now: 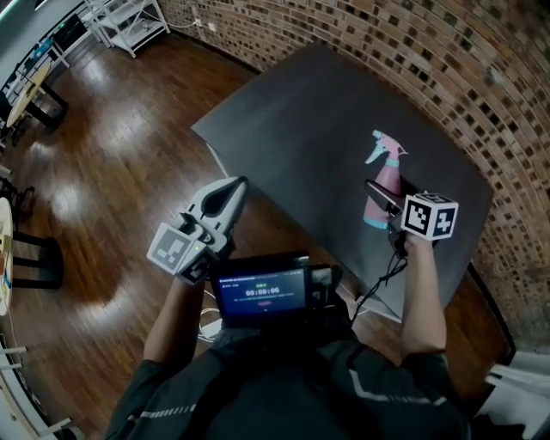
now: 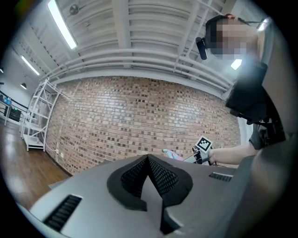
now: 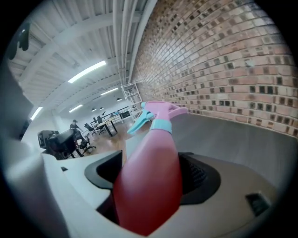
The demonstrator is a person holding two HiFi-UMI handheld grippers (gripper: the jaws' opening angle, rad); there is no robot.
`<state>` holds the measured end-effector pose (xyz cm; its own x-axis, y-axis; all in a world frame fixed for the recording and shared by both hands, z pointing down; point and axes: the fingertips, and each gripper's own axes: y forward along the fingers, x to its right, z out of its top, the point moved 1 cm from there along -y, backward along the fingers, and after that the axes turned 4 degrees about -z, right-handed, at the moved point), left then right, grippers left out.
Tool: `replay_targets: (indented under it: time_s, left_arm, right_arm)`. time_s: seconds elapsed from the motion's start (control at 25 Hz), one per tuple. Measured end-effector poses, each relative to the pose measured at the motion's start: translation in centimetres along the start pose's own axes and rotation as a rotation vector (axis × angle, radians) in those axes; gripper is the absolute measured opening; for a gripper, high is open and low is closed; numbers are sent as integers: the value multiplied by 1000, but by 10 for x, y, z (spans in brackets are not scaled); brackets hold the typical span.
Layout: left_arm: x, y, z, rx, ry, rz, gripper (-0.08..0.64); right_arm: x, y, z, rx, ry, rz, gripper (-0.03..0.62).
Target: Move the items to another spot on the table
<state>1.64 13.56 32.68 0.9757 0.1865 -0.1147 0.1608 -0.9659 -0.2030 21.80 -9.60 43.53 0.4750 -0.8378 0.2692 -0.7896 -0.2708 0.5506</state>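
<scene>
A pink spray bottle [image 1: 382, 176] with a teal trigger is over the right part of the dark table [image 1: 292, 129]. My right gripper [image 1: 379, 196] is shut on its body, with the nozzle pointing away from me. In the right gripper view the bottle [image 3: 156, 139] fills the gap between the jaws of that gripper [image 3: 151, 179], and both pads touch it. Whether its base rests on the table I cannot tell. My left gripper [image 1: 238, 183] is shut and empty, held off the table's near left edge above the wooden floor. Its jaws [image 2: 149, 162] meet with nothing between them.
A brick wall [image 1: 430, 51] runs close behind the table's far and right edges. A screen [image 1: 262, 290] hangs at the person's chest. White shelving [image 1: 129, 17] stands far left at the back, and a dark chair [image 1: 34, 258] at the left.
</scene>
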Motion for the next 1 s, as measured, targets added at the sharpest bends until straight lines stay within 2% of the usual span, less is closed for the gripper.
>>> replay_targets:
  time_s: [0.12, 0.24, 0.44, 0.6, 0.84, 1.0]
  left_arm:
    - [-18, -46, 11, 26, 14, 44, -6]
    - [-23, -57, 27, 16, 31, 100, -8]
    - [-30, -75, 29, 29, 59, 186, -8]
    - [-40, -119, 41, 42, 74, 231, -6]
    - [-57, -173, 66, 90, 110, 267, -6]
    - [-61, -189, 101, 142, 195, 236, -6]
  right_arm:
    - [-46, 20, 1, 1, -47, 28, 385]
    - [-64, 28, 22, -4, -77, 84, 386]
    - [-84, 51, 38, -8, -132, 161, 385]
    - [-134, 64, 43, -15, -180, 209, 385]
    - [-205, 83, 48, -15, -240, 263, 385]
    - [-248, 90, 68, 16, -289, 325, 385]
